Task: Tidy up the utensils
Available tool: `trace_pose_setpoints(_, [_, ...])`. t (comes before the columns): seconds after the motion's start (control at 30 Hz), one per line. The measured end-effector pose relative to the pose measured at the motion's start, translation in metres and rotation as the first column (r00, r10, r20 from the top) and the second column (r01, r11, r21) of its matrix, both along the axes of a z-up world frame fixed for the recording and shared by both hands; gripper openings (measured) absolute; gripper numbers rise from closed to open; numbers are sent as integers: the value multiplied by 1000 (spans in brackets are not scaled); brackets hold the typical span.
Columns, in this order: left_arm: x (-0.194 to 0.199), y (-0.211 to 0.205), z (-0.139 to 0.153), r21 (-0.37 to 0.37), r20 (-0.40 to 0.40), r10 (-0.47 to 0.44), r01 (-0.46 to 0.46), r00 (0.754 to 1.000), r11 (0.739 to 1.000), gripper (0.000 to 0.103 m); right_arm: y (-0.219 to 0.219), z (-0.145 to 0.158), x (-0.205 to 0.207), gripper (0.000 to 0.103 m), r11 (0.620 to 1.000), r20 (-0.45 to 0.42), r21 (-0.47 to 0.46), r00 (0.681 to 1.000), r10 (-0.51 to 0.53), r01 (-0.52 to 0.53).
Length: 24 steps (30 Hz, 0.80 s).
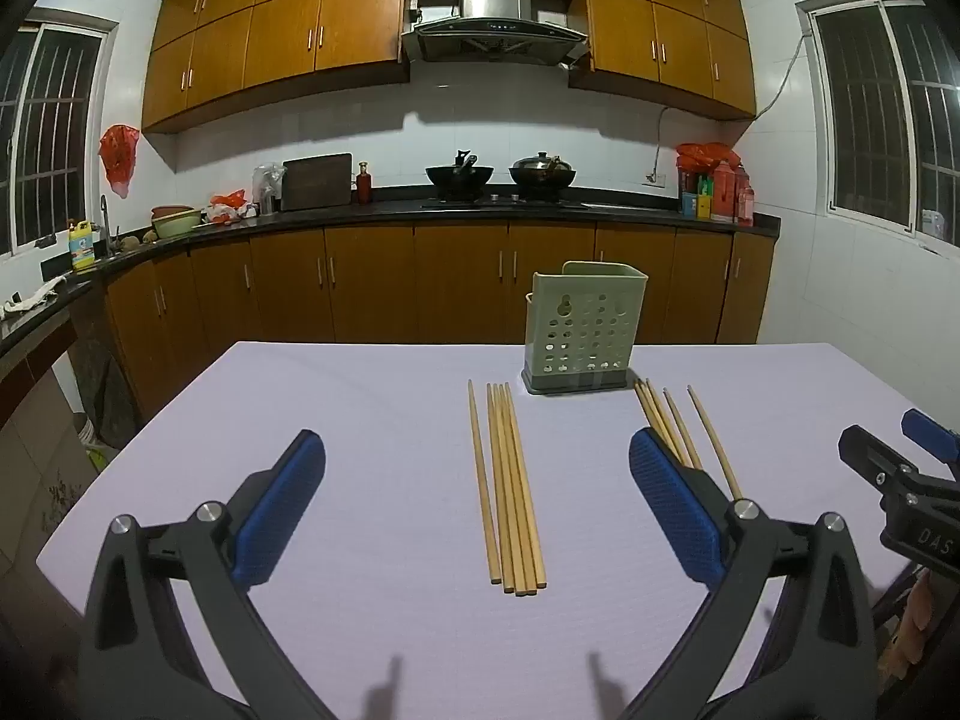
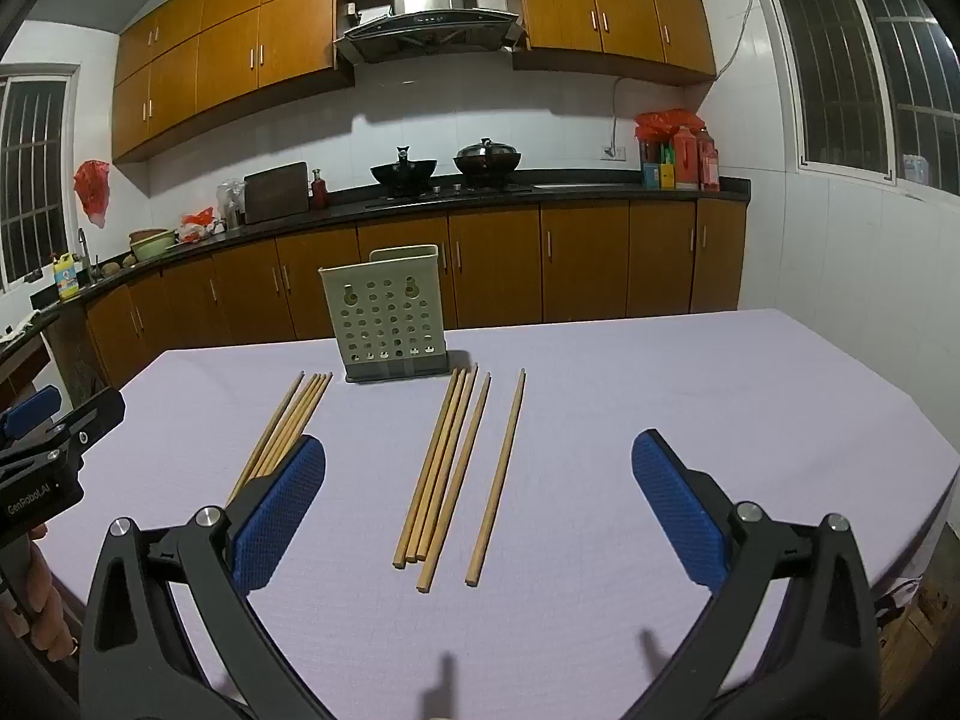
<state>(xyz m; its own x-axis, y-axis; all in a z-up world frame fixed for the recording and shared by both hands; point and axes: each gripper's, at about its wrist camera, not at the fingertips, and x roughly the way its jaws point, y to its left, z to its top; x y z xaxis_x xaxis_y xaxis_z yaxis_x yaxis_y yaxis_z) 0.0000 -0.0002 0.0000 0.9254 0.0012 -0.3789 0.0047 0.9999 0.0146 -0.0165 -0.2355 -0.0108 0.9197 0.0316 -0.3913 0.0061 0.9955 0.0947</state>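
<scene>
Left tongs (image 1: 477, 456) wide, nothing between the blue pads (image 1: 279, 510), hovering over the table (image 1: 372, 396). Right tongs (image 2: 478, 456) same: wide, holding nothing.

Left bundle of chopsticks (image 1: 510, 492) lies flat on the lilac cloth, dead centre between the left tongs' fingers, running away from the camera toward the holder; no contact with either pad. Right bundle of chopsticks (image 2: 447, 468) sits likewise between the right tongs' fingers, a bit left of centre, with one stick (image 2: 497, 480) apart from the rest on the right.

View differences:
- Left wrist view gets the left bundle whole; the right bundle (image 1: 684, 426) is partly hidden behind its right pad, only the far ends and two loose sticks show. Right tongs (image 1: 900, 468) poke in at the right edge.
- Right wrist view is the mirror: right bundle whole, left bundle (image 2: 285, 426) cut off by its left pad. Left tongs (image 2: 54, 420) enter at the left edge, with a hand (image 2: 45, 612) visible under them, which the left view does not show.

Green perforated utensil holder (image 1: 579, 330) stands upright on a grey base at the far side of the table, beyond and between the two bundles, near their far tips. Can't tell from either view what's inside.

Behind: kitchen worktop, two woks on the hob (image 1: 498, 177), range hood (image 1: 495, 18).
</scene>
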Motion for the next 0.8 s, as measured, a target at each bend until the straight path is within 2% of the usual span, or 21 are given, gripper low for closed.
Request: trace_pose_setpoints(0.8, [0, 0, 0, -4, -2, 1, -1, 1000, 1000, 99, 0, 0, 0, 101, 1000, 1, 0, 1000, -1, 1])
